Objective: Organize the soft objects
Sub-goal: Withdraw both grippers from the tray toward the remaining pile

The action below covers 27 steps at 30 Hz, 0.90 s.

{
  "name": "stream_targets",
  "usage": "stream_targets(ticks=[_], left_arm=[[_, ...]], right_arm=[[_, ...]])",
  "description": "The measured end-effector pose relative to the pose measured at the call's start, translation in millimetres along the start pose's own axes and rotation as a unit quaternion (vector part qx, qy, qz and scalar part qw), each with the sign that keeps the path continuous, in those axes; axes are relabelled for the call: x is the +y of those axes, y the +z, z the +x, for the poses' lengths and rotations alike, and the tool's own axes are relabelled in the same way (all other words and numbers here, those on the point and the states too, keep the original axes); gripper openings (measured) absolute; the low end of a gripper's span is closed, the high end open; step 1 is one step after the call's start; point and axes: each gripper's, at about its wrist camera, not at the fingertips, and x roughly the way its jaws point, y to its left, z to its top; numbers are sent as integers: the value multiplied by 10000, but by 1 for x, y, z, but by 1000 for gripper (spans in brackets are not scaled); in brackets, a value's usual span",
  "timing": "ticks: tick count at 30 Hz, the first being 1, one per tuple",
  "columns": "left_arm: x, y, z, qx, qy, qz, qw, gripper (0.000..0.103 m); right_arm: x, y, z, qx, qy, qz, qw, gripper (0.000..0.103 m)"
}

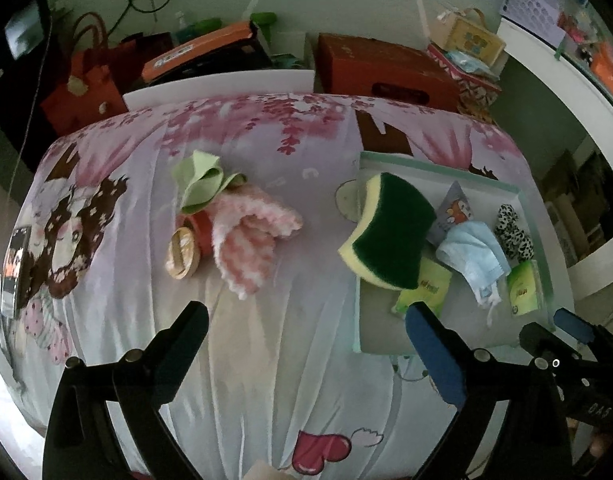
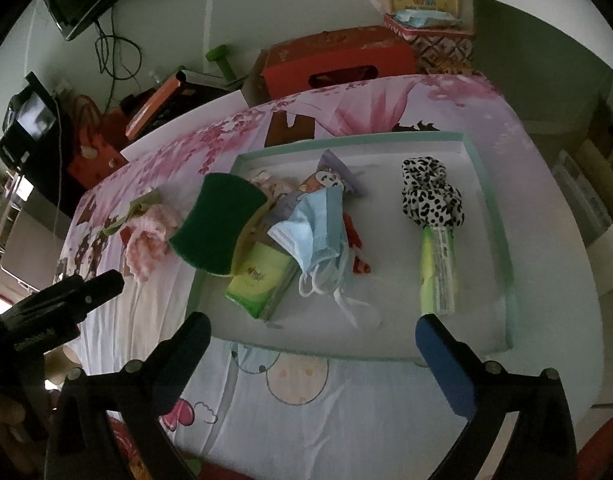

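A shallow white tray with a pale green rim (image 2: 346, 141) lies on the cartoon-print sheet. In it are a light blue face mask (image 2: 312, 232), a black-and-white spotted scrunchie (image 2: 430, 196), two green tissue packs (image 2: 258, 286) (image 2: 438, 276) and a printed packet. A green and yellow sponge (image 1: 390, 232) leans over the tray's left rim. Left of the tray, a pink fluffy cloth (image 1: 250, 238), a green cloth (image 1: 202, 184) and a beige roll (image 1: 182, 256) lie in a heap. My left gripper (image 1: 306, 320) is open and empty over the sheet. My right gripper (image 2: 312, 330) is open and empty at the tray's near rim.
Beyond the bed's far edge stand a red box (image 1: 386, 68), an orange-lidded box (image 1: 198, 52) and a red bag (image 1: 86, 92). A white rail (image 1: 562, 76) curves along the right. A small screen (image 2: 32, 122) sits at the far left.
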Motion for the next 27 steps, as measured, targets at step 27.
stream_targets(ticks=[27], left_arm=[[101, -34, -29, -117, 151, -815, 9965, 99]], right_arm=[[98, -8, -3, 145, 194, -713, 9972, 103]])
